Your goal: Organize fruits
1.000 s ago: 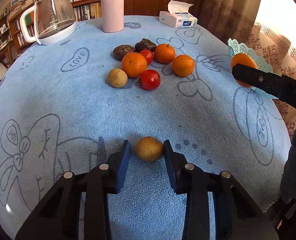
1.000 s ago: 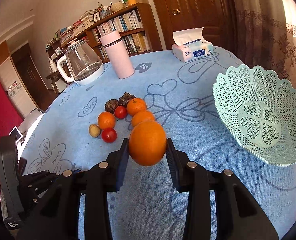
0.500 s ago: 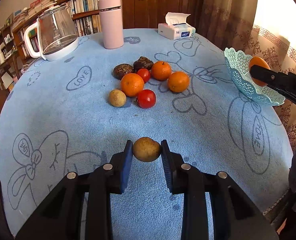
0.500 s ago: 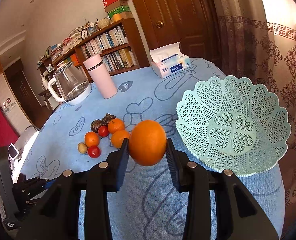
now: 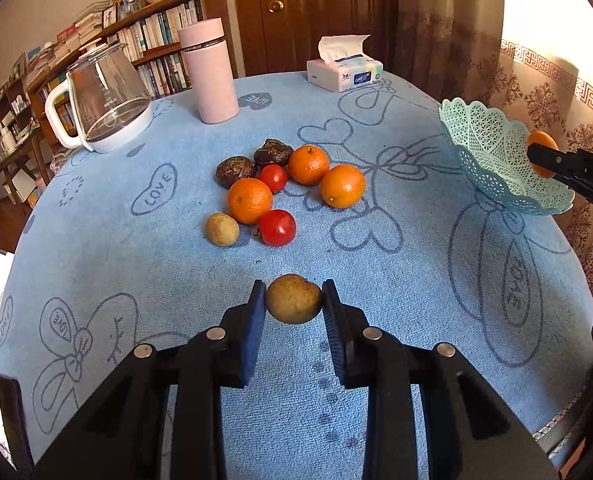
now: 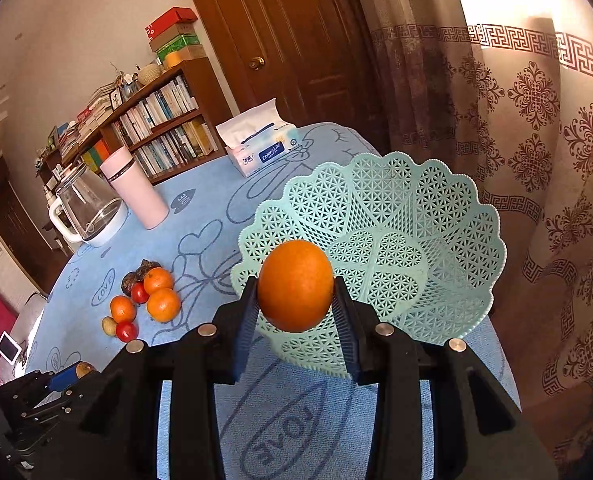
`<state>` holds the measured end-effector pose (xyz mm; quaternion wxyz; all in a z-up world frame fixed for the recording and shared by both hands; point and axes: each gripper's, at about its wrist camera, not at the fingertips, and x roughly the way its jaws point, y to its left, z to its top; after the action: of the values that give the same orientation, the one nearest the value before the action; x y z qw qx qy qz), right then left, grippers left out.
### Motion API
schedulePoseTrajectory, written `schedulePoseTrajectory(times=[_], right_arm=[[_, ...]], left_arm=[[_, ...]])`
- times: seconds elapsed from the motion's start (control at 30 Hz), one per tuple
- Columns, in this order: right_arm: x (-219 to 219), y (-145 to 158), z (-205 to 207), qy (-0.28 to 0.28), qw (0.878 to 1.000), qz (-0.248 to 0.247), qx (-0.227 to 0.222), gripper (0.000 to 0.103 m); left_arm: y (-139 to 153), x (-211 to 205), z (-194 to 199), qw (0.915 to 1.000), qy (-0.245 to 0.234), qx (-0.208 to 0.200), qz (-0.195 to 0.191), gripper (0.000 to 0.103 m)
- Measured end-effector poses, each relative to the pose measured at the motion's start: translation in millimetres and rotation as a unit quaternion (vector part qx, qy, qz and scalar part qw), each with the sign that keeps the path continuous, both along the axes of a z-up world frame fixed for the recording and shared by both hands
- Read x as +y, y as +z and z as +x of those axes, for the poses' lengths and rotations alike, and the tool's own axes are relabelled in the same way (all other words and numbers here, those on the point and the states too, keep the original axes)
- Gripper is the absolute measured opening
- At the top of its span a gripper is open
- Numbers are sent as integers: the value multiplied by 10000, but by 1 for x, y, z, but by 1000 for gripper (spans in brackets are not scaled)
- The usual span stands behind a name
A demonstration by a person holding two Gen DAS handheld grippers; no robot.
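Observation:
My left gripper (image 5: 293, 300) is shut on a small brownish-yellow fruit (image 5: 293, 298) and holds it above the blue tablecloth. My right gripper (image 6: 295, 286) is shut on a large orange (image 6: 295, 285) and holds it over the near rim of the mint lattice basket (image 6: 436, 216), which holds nothing. In the left wrist view the basket (image 5: 492, 156) stands at the right edge with the orange (image 5: 541, 142) beyond it. A pile of fruit lies mid-table: three oranges (image 5: 250, 201), two tomatoes (image 5: 277, 227), two dark wrinkled fruits (image 5: 235, 171) and a tan round fruit (image 5: 222, 229).
A glass kettle (image 5: 104, 104), a pink tumbler (image 5: 212, 70) and a tissue box (image 5: 344, 72) stand along the far side of the round table. A bookshelf, a door and curtains lie beyond. The basket sits close to the table's right edge.
My left gripper closed on the small brownish fruit and lifted it off the cloth. My right gripper carried the orange rightward and up to the basket's near rim.

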<state>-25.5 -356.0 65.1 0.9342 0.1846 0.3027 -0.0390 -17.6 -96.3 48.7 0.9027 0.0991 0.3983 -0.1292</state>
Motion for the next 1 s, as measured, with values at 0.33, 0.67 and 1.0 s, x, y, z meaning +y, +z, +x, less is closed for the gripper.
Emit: schedulePoseTrajectory(times=[0.33, 0.67, 1.0], right_arm=[[-26, -23, 7, -312, 9990, -8, 331, 38], [-33, -21, 4, -354, 9991, 111, 224, 40], [-43, -11, -7, -676, 9977, 54, -82, 40]], left_arm=[[12, -22, 4, 9998, -177, -135, 13, 29], [27, -55, 8, 9982, -515, -316, -42, 29], [41, -105, 16, 9930, -1072, -455, -177, 29]])
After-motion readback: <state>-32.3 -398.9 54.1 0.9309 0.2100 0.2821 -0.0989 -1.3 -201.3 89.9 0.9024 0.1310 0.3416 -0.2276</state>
